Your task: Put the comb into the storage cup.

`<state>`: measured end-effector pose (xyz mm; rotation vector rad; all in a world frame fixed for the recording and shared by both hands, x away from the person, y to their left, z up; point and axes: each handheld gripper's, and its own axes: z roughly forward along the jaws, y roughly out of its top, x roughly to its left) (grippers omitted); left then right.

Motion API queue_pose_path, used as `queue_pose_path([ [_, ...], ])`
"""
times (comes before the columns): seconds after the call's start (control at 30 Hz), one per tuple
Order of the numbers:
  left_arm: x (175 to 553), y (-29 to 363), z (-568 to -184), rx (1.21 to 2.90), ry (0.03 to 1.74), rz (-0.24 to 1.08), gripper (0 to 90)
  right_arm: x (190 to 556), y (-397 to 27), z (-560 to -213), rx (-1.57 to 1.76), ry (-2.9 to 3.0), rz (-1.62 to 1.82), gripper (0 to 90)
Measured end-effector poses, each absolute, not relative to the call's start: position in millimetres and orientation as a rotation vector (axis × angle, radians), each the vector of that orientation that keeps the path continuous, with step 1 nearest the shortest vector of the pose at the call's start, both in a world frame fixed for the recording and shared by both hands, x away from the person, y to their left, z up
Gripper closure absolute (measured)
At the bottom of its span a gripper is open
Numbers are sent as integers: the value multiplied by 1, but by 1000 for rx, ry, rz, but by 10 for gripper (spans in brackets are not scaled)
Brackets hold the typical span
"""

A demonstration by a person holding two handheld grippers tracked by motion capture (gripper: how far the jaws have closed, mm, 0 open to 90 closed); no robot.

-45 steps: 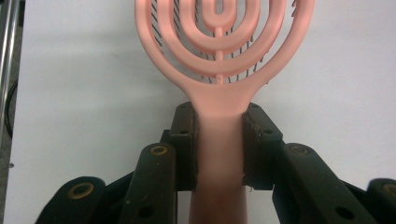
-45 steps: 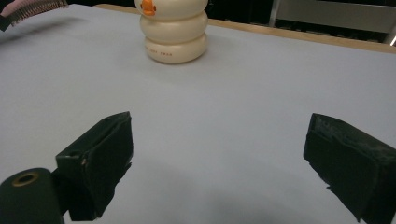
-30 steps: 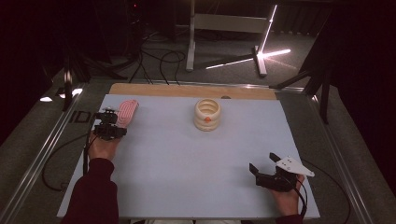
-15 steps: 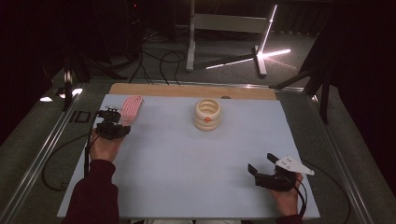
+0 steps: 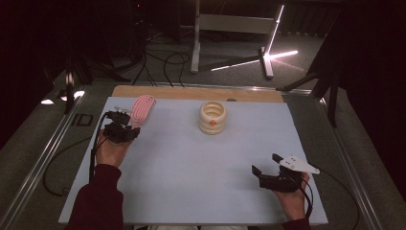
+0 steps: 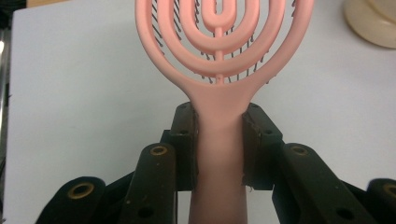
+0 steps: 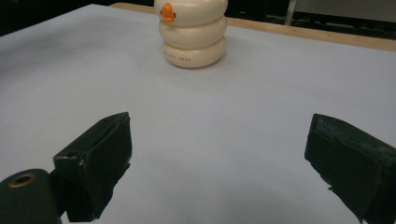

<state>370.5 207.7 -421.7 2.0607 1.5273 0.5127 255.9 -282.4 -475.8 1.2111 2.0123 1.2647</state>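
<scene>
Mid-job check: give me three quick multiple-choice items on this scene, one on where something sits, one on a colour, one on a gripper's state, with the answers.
1. Where does the cream ringed container stand?
A. near the far middle of the blue mat
B. at the mat's near left corner
C. on the floor

2. What colour is the hairbrush?
A. green
B. pink
C. black

3. How does the right gripper stand?
A. shut on the brush
B. shut on the container
C. open, nothing between its jaws

Answers: A, the high view shows it there; B, the left gripper clamps its pink handle; C, bare mat lies between the jaws.
</scene>
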Motion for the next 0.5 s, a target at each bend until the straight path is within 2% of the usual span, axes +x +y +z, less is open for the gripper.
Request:
queue_pose_path([
  [0.17, 367, 200, -415, 2057, 1486, 516, 697, 260, -275, -471, 1207, 2042, 1336, 78],
  [0.5, 361, 190, -403, 2077, 1393, 518, 696, 276, -257, -440, 1180, 2073, 1397, 78],
])
